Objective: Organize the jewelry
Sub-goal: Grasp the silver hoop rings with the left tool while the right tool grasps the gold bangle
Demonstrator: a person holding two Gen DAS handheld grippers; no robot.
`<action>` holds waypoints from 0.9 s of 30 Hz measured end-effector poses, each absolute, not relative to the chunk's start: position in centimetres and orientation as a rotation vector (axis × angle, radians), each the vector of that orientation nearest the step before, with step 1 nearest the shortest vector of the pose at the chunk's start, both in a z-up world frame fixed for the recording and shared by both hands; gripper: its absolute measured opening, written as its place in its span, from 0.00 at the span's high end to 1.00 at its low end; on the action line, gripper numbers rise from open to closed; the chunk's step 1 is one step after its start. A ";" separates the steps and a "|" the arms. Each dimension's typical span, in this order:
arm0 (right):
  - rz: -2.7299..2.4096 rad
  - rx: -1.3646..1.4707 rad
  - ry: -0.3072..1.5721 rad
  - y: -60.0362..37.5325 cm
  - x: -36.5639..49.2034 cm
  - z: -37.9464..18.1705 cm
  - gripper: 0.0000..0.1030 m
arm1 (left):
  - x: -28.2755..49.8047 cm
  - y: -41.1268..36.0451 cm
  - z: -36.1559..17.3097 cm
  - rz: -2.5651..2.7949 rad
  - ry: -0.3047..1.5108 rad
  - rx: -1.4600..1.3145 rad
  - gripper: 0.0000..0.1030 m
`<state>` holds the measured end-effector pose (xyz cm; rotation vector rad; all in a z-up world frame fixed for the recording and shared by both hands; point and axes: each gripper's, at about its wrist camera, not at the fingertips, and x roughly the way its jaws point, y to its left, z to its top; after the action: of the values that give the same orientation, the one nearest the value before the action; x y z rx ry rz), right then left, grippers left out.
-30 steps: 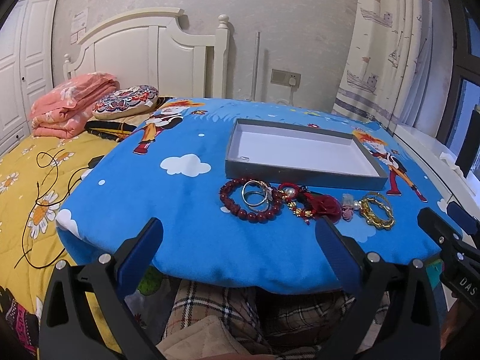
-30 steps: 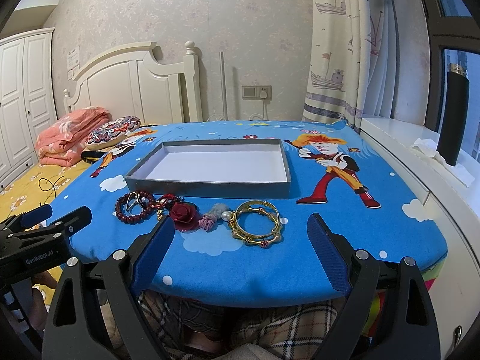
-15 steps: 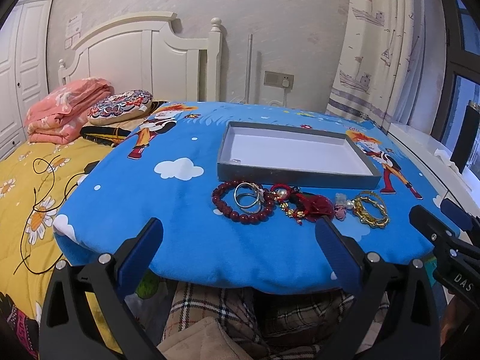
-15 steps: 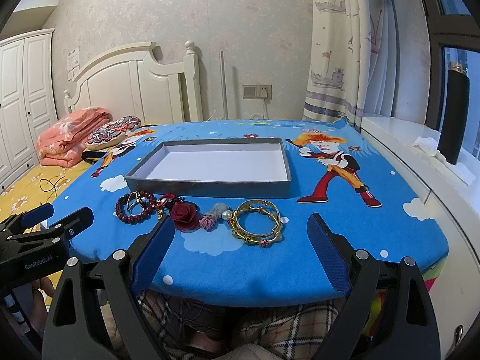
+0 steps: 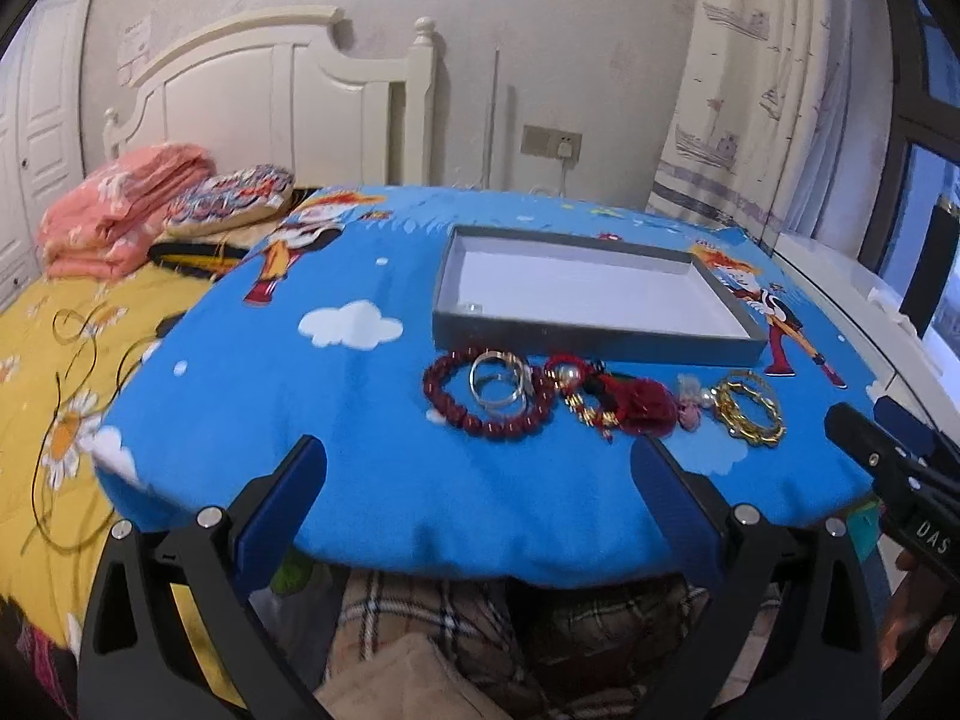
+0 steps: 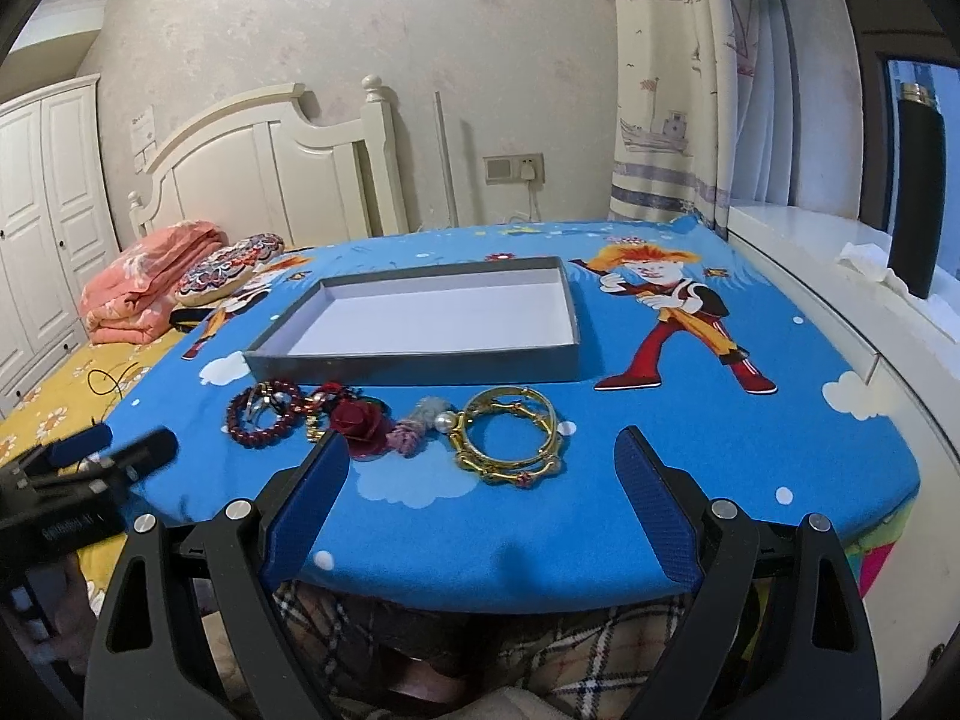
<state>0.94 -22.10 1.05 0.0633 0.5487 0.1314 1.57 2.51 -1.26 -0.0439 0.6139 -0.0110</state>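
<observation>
Your left gripper [image 5: 477, 468] and right gripper [image 6: 483, 459] gape empty, grey tray [image 6: 414, 363] holding one small ring [image 5: 474, 306], gold bangles [image 6: 510, 435] ahead between your right fingers.

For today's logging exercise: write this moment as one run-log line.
left gripper: open | right gripper: open | gold bangles: on table | grey tray: unfilled

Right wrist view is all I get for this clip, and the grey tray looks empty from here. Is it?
Observer: Not quite. The left wrist view shows a small silvery item inside the grey tray, in its near left corner. It is too small to identify.
Operator: And the left tongs? I only see them side-on.
Observer: In their own view they are open and hold nothing, near the table edge, short of the red bead bracelet.
</observation>
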 end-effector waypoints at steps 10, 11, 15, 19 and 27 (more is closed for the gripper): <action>0.097 0.019 0.490 -22.7 2.4 0.3 0.20 | 5.7 3.3 -3.6 -0.008 0.610 -0.022 0.06; 0.105 0.010 0.497 -22.6 2.7 0.0 0.22 | 6.0 3.1 -3.7 -0.010 0.605 -0.020 0.06; 0.123 0.038 0.533 -22.9 4.2 -0.9 0.25 | 7.8 2.7 -4.1 -0.009 0.598 -0.020 0.06; 0.114 0.045 0.578 -23.1 5.9 -2.0 0.30 | 9.4 2.4 -5.3 -0.019 0.601 -0.027 0.11; 0.122 0.048 0.627 -22.7 7.8 -3.6 0.31 | 11.5 2.2 -7.0 -0.046 0.619 -0.025 0.18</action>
<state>7.81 -22.71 -3.58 0.0481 0.6268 0.1216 11.50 2.19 -6.99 -0.0247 0.6195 -0.0460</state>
